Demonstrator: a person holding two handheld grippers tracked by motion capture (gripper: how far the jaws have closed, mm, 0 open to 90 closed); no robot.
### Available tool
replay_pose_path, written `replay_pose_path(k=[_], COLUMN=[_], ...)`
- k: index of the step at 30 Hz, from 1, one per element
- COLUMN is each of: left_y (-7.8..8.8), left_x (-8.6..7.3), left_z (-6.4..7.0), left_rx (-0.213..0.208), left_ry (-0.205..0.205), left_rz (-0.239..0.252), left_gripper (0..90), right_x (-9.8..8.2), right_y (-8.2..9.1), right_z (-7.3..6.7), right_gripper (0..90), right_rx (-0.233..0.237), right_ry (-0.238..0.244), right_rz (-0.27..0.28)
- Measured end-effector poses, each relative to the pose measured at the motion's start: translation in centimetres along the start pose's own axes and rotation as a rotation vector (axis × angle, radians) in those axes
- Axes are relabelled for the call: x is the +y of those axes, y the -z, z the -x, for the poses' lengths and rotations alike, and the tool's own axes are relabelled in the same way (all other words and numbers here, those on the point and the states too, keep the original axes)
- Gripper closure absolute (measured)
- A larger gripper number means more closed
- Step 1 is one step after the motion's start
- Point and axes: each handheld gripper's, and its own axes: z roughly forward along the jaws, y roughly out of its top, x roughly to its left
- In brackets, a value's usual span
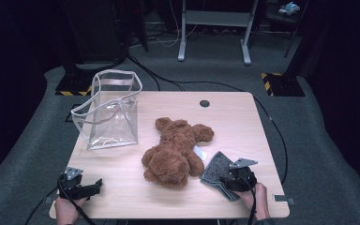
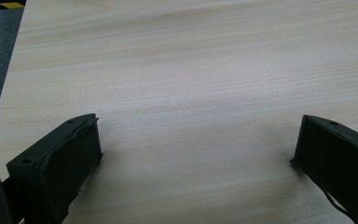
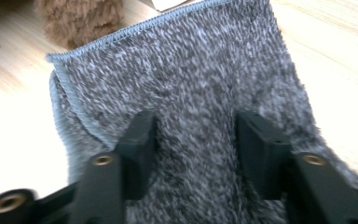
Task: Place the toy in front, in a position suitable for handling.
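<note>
A folded grey fuzzy cloth (image 1: 215, 168) lies at the table's front right, just right of a brown teddy bear (image 1: 176, 152) that lies in the middle. My right gripper (image 1: 232, 180) sits on the cloth's near end. In the right gripper view the cloth (image 3: 191, 70) bunches into a ridge between the two black jaws, and the right gripper (image 3: 196, 135) presses on it from both sides. A bit of the bear's fur (image 3: 79, 16) shows beyond the cloth. My left gripper (image 1: 96, 186) rests at the front left, and in its own view the left gripper (image 2: 196, 140) stands open over bare wood.
A clear plastic bag with white trim (image 1: 108, 110) stands upright and open-topped at the table's back left. A white tag (image 1: 199, 153) pokes out beside the bear. The wooden table (image 1: 243, 122) has a round cable hole (image 1: 204, 103) at the back. Cables and desk legs lie on the floor beyond.
</note>
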Motion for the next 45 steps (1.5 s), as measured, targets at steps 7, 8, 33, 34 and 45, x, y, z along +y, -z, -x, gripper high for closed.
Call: replay_pose_path(k=[7,8,33,34,45], left_y=[0.0,0.0,0.0,0.0,0.0], left_x=[0.0,0.0,0.0,0.0,0.0], left_z=[0.0,0.0,0.0,0.0,0.0], left_rx=[0.0,0.0,-0.001,-0.001,-0.001], left_ry=[0.0,0.001,0.0,0.0,0.0], left_rz=[-0.001,-0.001,0.0,0.0,0.0], left_gripper=[0.3,0.3,0.3,0.3,0.3], right_x=[0.0,0.0,0.9,0.9,2.1], right_y=[0.2,0.2,2.9,2.9,4.3], right_z=[-0.3,-0.3,2.0,2.0,4.5], right_gripper=[73.5,73.5,77.6,77.6,77.6], right_rx=[-0.001,-0.001,-0.079,-0.079,-0.143], right_ry=[-0.019,-0.019,-0.067,-0.067,-0.12], right_rz=[0.005,0.005,0.12,0.12,0.136])
